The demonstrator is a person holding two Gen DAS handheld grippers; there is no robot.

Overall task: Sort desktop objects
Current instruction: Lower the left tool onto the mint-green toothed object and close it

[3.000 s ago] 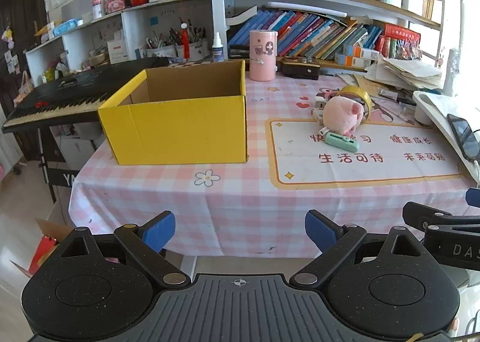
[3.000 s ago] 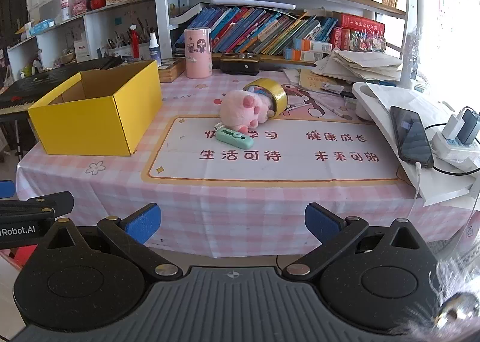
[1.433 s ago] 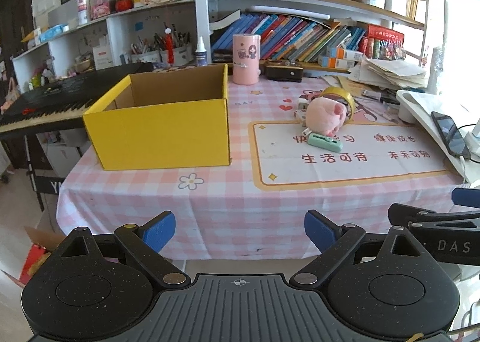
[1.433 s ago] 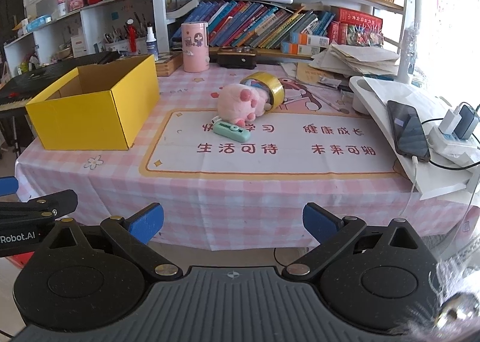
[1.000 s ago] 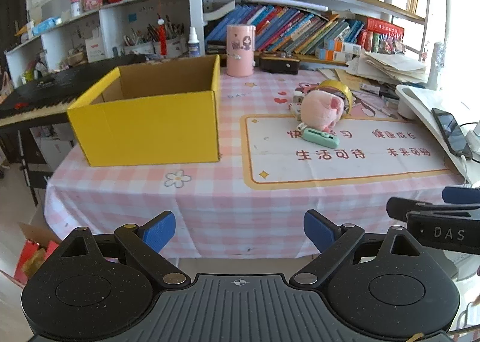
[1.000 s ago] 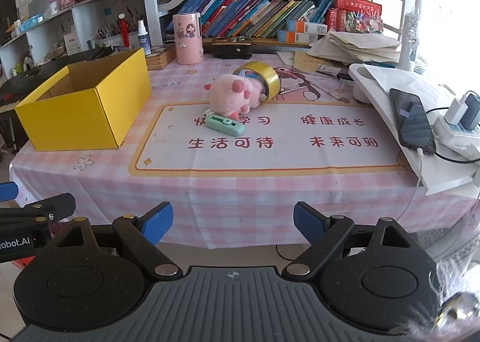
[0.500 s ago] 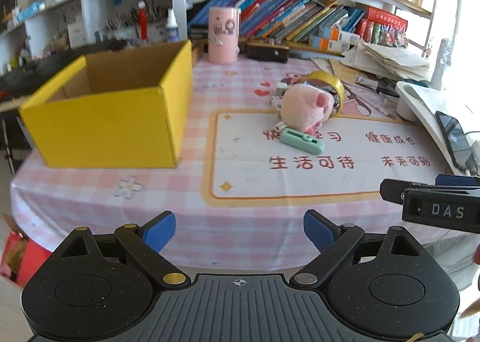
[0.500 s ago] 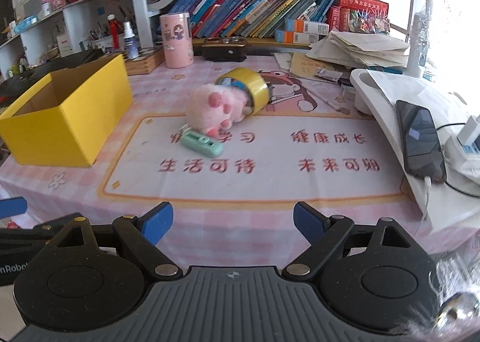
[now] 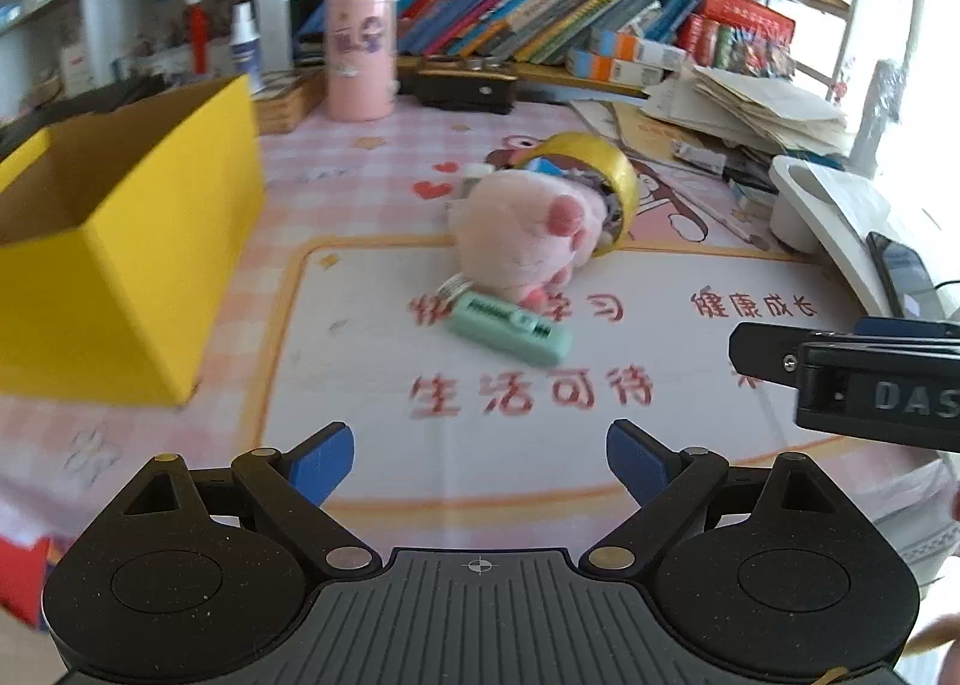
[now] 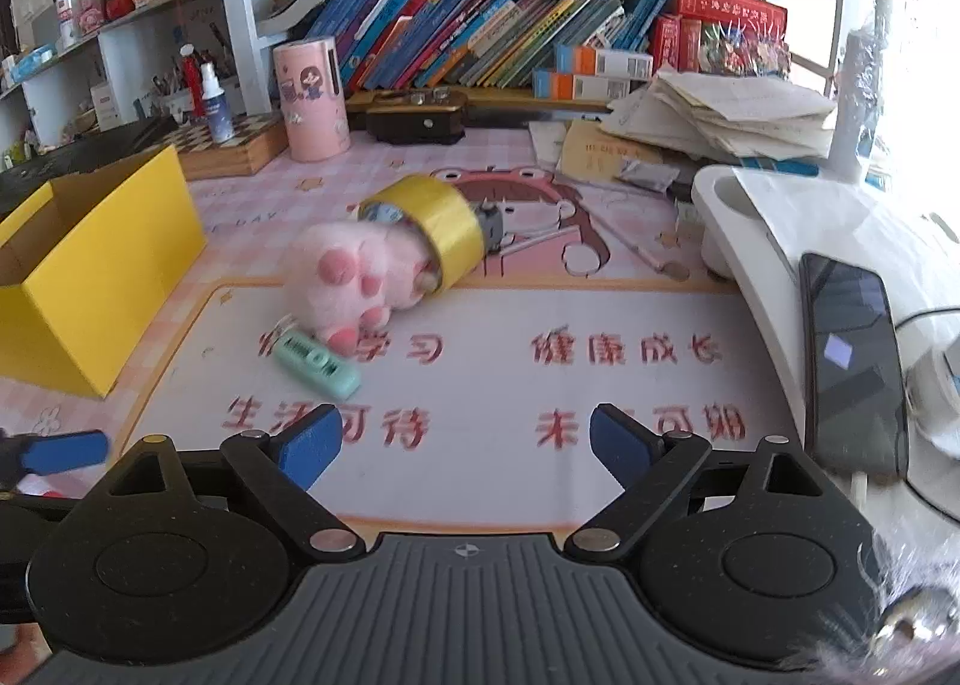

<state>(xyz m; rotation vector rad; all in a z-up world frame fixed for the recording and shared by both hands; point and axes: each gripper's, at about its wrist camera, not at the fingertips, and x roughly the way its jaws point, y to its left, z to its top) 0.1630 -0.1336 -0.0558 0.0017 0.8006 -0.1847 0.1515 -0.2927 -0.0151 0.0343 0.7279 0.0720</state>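
Fuzzy pink plush paw (image 10: 354,283) against a glossy yellow tape roll (image 10: 444,232).
My left gripper (image 9: 480,457) and right gripper (image 10: 465,445) gape wide — both empty.

desk mat (image 10: 600,325): red characters 生活可待, 未来可期, 健康成长, and 学习 partly hidden by the plush | black gripper part (image 9: 888,385) at right edge of left wrist view: white letters "DAS", cut off | book spines at top: not readable

Open mat (image 10: 600,319) lies ahead on the bench; the yellow box (image 9: 150,241) walls off ten o'clock, the white stand (image 10: 780,241) blocks two o'clock.
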